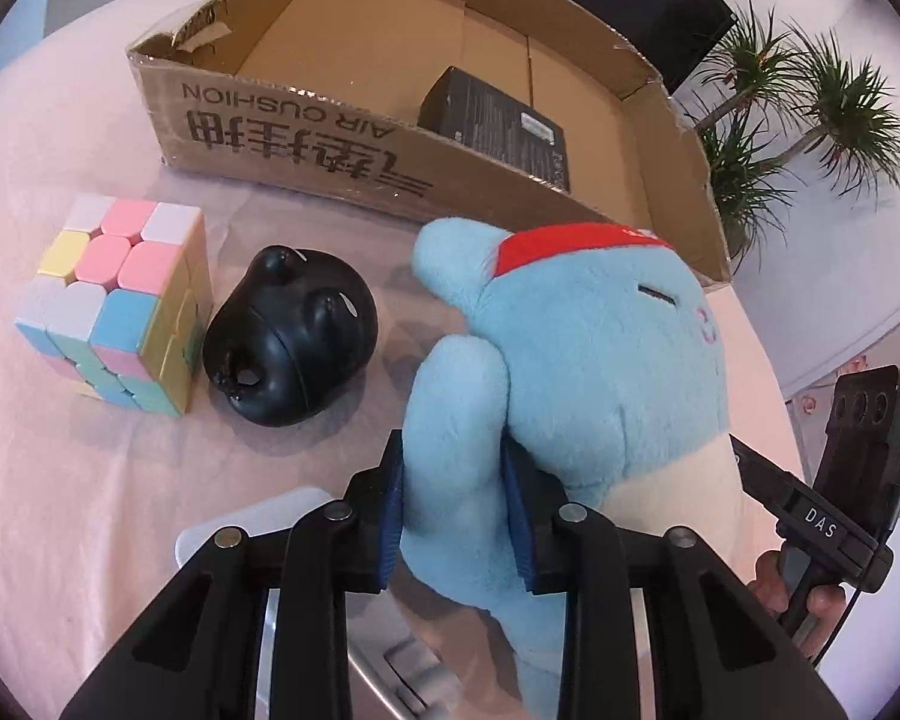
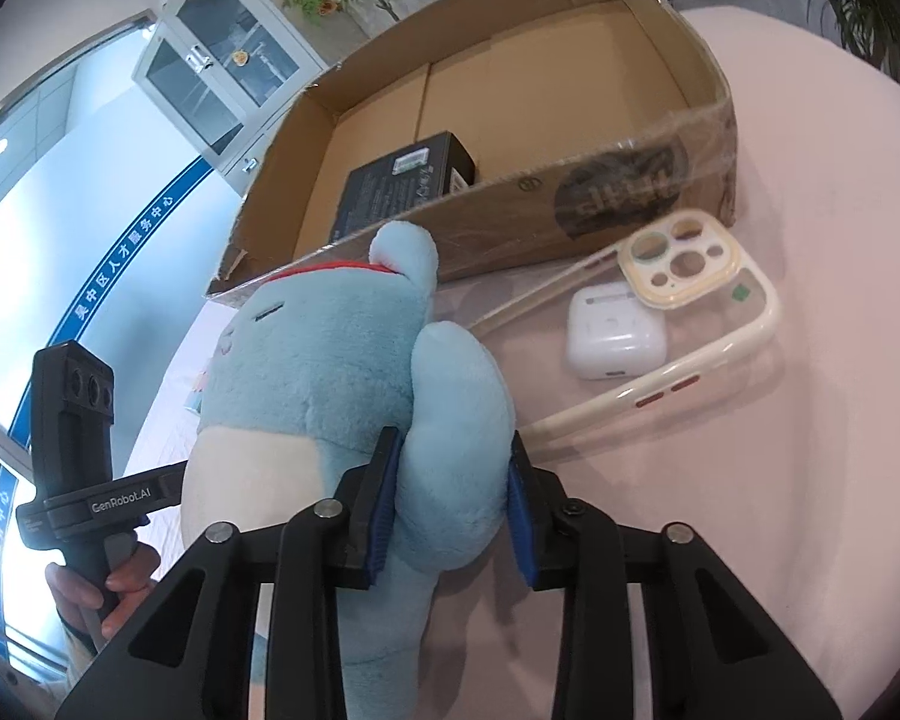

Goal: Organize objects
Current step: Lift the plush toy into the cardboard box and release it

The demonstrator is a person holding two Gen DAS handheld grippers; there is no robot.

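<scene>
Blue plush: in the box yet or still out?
Out. The blue plush is held outside the cardboard box, its arms clamped by the left hand-held gripper and right hand-held gripper.

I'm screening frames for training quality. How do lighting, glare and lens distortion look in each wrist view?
Left wrist view: even, soft light, faint shadows beside the black glossy toy on the pink tablecloth; fisheye bends the brown cardboard box edges, corners vignetted. Right wrist view: bright window at left washes out; tape glare on the box front; the blue plush toy stays sharp.
</scene>
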